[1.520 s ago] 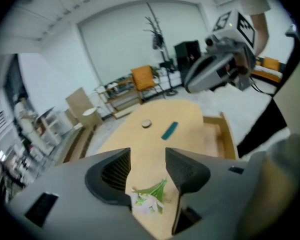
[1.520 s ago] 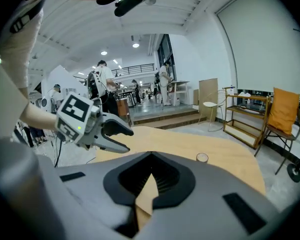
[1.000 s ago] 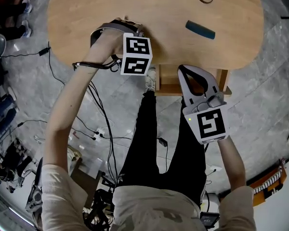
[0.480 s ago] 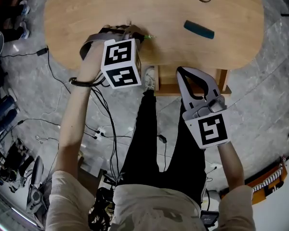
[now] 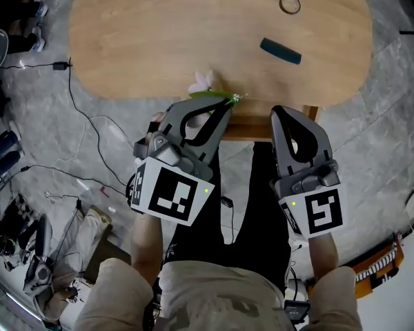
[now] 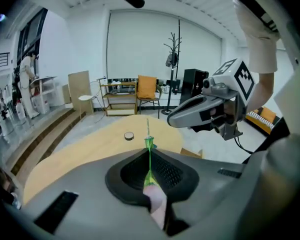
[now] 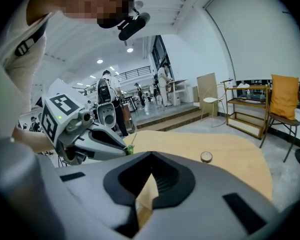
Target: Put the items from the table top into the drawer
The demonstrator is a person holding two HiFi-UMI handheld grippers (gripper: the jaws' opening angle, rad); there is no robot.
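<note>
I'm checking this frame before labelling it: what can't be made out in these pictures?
- Drawer: head view, mostly behind the left gripper, right gripper and table edge; inside unseen.
- Ring: tiny in all views; kind unclear.
- Dark bar: head view only, too small to identify.
- Flower: bloom blurred, too near the lens, in the left gripper view.

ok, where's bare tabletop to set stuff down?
Left half of the table is bare, from its left rim to the flower held by the left hand-held gripper. Far right holds the ring and dark bar. The near edge is crowded: that gripper and the right hand-held gripper by the drawer.
</note>
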